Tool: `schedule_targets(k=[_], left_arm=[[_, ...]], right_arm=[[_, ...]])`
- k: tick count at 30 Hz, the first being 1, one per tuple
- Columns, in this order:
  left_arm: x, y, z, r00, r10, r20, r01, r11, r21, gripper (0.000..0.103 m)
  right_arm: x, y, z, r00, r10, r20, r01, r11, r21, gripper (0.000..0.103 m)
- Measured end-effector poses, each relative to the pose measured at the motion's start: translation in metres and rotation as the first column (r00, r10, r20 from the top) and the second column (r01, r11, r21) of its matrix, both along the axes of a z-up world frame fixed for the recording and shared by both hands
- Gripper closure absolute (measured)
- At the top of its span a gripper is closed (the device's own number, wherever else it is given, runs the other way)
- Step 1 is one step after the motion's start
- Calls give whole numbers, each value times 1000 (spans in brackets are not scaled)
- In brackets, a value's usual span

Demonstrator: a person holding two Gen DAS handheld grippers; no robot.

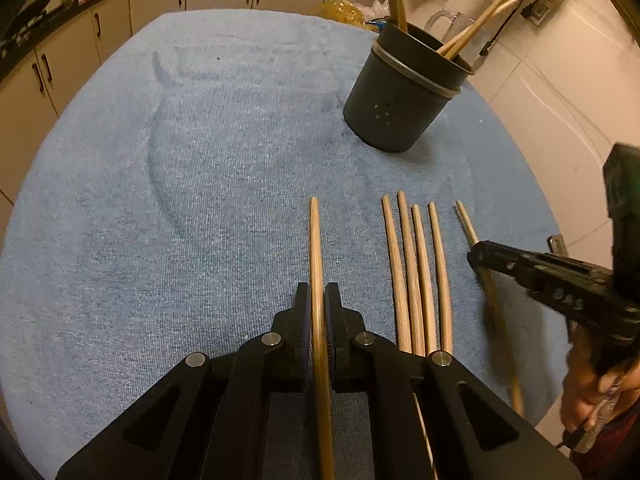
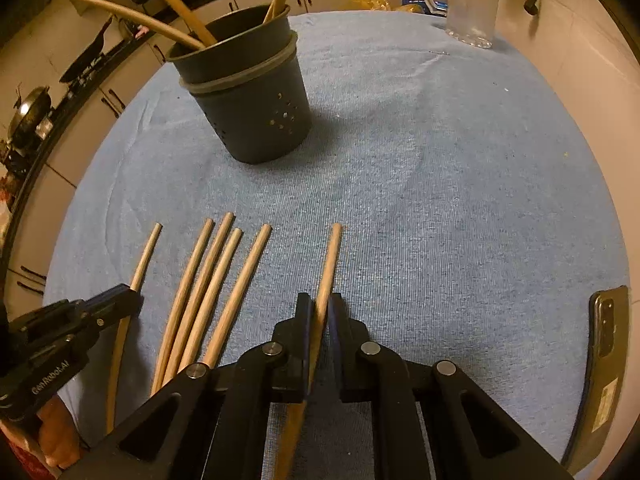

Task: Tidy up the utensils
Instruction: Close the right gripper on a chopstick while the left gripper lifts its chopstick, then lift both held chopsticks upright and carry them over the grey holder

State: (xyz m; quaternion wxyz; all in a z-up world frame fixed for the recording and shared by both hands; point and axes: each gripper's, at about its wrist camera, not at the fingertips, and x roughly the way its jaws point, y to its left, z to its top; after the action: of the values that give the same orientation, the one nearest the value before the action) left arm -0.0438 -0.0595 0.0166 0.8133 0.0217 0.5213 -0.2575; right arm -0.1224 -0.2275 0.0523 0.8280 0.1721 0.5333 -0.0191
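Observation:
Wooden chopsticks lie in a row on a blue towel (image 1: 200, 200). My left gripper (image 1: 318, 300) is shut on the leftmost chopstick (image 1: 315, 240), low on the towel. My right gripper (image 2: 320, 308) is shut on the rightmost chopstick (image 2: 331, 260); it also shows in the left wrist view (image 1: 478, 254). Several loose chopsticks (image 1: 416, 272) lie between the two, also in the right wrist view (image 2: 208, 280). A dark grey utensil holder (image 1: 404, 88) stands further back with several chopsticks in it; it also shows in the right wrist view (image 2: 248, 92).
A clear glass mug (image 2: 468, 4) stands at the towel's far edge. A phone (image 2: 606, 356) lies at the towel's right edge. Kitchen cabinets (image 1: 160, 4) run behind the table. A tiled wall (image 1: 560, 80) is on the right.

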Motion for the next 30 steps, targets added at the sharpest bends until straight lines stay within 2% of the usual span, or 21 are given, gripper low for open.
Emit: schedule_targets(k=[4, 11, 19, 25, 30], left_arm=[[-2, 1, 11, 1000, 6, 19, -5, 999, -38, 97], [-10, 20, 50, 990, 54, 128, -38, 992, -124, 97], [-27, 29, 93, 960, 91, 265, -44, 984, -175, 97], [-37, 28, 111, 945, 92, 314, -33, 981, -189, 97], [-42, 28, 121, 936, 96, 339, -30, 980, -195, 97]], right_arm=[[-13, -4, 20, 996, -3, 93, 0, 999, 33, 96], [-36, -3, 61, 963, -17, 268, 5, 999, 47, 96], [-63, 11, 112, 864, -18, 503, 9, 1000, 19, 96], [-76, 18, 134, 811, -10, 586, 17, 1000, -5, 96], [-80, 18, 139, 799, -13, 601, 22, 1000, -8, 96]])
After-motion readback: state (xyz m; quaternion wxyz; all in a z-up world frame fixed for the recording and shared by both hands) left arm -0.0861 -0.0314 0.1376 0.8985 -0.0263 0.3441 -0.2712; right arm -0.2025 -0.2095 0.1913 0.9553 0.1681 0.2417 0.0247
